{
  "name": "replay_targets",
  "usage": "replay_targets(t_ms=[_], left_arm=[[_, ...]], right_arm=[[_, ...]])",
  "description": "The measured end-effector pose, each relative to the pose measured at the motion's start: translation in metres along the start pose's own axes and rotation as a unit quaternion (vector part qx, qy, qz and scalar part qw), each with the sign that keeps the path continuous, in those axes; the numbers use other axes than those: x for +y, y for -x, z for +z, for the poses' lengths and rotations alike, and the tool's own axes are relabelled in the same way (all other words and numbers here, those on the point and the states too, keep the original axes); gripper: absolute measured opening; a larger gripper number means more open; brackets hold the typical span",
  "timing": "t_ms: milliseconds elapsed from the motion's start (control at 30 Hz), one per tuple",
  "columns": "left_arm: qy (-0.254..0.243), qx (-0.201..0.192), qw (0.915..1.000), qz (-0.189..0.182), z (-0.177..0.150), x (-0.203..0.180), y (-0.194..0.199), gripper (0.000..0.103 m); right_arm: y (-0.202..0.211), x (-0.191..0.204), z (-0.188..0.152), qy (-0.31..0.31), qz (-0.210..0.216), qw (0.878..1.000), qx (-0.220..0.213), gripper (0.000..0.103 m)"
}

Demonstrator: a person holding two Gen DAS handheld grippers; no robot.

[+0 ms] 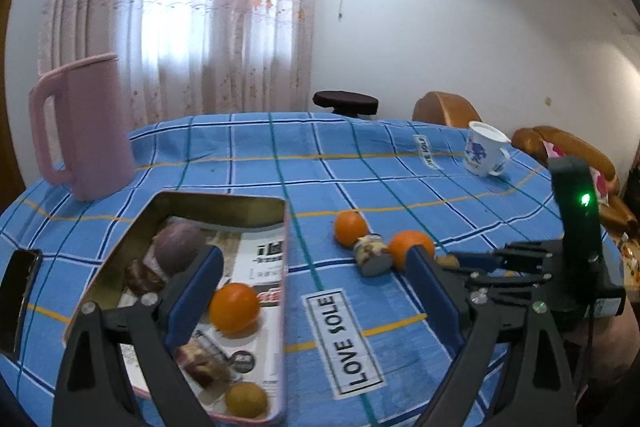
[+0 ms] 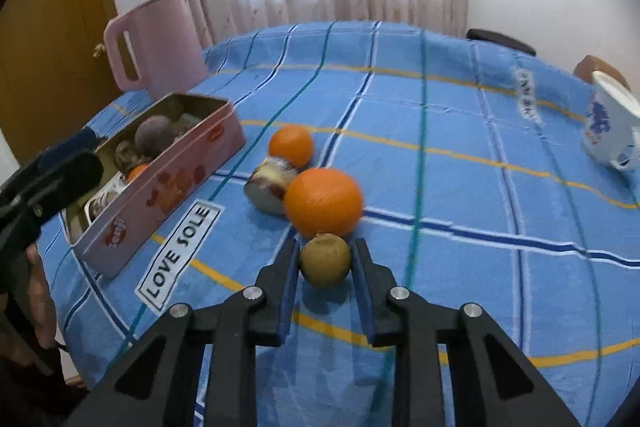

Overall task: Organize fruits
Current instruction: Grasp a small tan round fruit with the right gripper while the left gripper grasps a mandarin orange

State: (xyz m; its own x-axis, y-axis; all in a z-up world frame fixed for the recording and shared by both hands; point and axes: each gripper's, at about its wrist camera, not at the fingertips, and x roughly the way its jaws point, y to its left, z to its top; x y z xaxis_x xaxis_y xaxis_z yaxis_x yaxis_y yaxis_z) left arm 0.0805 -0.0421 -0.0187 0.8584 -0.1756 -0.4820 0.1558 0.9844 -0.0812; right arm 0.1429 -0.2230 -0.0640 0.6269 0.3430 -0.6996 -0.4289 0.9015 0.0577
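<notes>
Yellow-brown fruit [image 2: 325, 259] between right hand-held gripper [image 2: 325, 255] fingers

Both wrist views low over tablecloth [image 1: 360, 167]

tin [image 2: 168, 195] left of oranges [image 2: 324, 201]

Right gripper [image 2: 325, 259]: its fingers flank a brownish-green fruit [image 2: 325, 259]. A large orange [image 2: 323, 202] touches that fruit's far side and blocks travel forward. A cut fruit piece [image 2: 269, 187] and a second orange [image 2: 291, 145] crowd the left front. A pink tin [image 2: 160, 195] walls the left. The blue checked tablecloth [image 2: 480, 187] lies bare to the right, up to the mug [image 2: 612, 131].
</notes>
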Motion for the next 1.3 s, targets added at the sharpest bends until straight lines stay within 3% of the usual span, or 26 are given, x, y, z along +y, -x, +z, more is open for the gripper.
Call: replay_targets(t_ms=[267,400,633,700,833,900,1033,1300], left_arm=[[-0.041,0.02,0.9989,-0.011,0.006,-0.037,-0.026,0.09],[-0.055,0.049,0.9973,0.001,0.007,-0.044,-0.049,0.076],[-0.053,0.072,0.9956,-0.028,0.005,-0.06,-0.063,0.076],[-0.055,0.075,0.9949,-0.038,0.005,-0.066,-0.065,0.069],[-0.073,0.089,0.9918,-0.056,0.005,-0.081,-0.074,0.068],[-0.071,0.103,0.9902,-0.062,0.004,-0.084,-0.083,0.058],[-0.081,0.118,0.9872,-0.07,0.006,-0.094,-0.093,0.053],[-0.111,0.125,0.9856,-0.03,0.008,-0.105,-0.105,0.053]], right_arm=[[0.009,-0.025,0.012,-0.003,-0.068,0.997,-0.037,0.028],[0.008,-0.031,0.015,-0.007,-0.067,0.997,-0.045,0.028],[0.01,-0.04,0.014,-0.021,-0.072,0.996,-0.049,0.028],[0.01,-0.044,0.013,-0.028,-0.07,0.996,-0.048,0.028],[0.012,-0.051,0.012,-0.039,-0.071,0.995,-0.052,0.028],[0.014,-0.054,0.011,-0.042,-0.072,0.995,-0.055,0.028],[0.016,-0.058,0.01,-0.051,-0.069,0.995,-0.057,0.028],[0.017,-0.057,0.01,-0.049,-0.072,0.994,-0.061,0.028]])
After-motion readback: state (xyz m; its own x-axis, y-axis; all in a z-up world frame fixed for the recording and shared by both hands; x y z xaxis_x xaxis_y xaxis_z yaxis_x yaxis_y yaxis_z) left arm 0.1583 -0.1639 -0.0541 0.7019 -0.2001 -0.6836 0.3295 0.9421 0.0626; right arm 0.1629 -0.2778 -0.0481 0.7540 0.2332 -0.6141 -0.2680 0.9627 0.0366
